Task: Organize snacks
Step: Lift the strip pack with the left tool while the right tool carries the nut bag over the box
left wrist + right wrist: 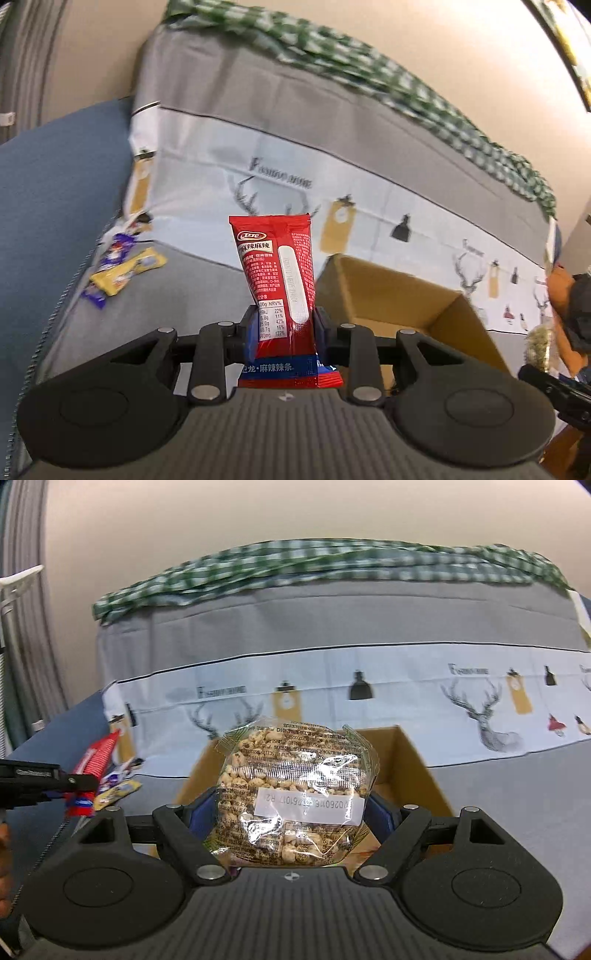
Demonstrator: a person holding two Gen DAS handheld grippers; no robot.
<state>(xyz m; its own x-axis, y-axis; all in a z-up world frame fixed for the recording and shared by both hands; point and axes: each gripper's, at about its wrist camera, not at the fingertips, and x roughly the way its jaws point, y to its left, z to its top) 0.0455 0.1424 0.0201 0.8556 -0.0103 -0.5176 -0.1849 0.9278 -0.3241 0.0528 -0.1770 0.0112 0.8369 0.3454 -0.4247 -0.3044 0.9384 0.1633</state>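
Note:
My left gripper [283, 328] is shut on a red snack packet [280, 280] that stands upright between the blue pads. An open cardboard box [406, 291] lies just right of it on the grey sofa seat. My right gripper [291, 812] is shut on a clear bag of puffed nuggets [295, 786], held in front of the same cardboard box [406, 760]. In the right wrist view the left gripper [79, 782] appears at the left edge with the red packet [98, 755]. The right gripper shows only as dark parts at the right edge of the left wrist view.
Several loose snack packets [122, 266] in yellow and purple lie on the seat at the left, by a blue cushion [55, 192]. The sofa back carries a deer-print cover [332, 206] and a green checked cloth [332, 565]. The loose packets [118, 786] also show left of the box.

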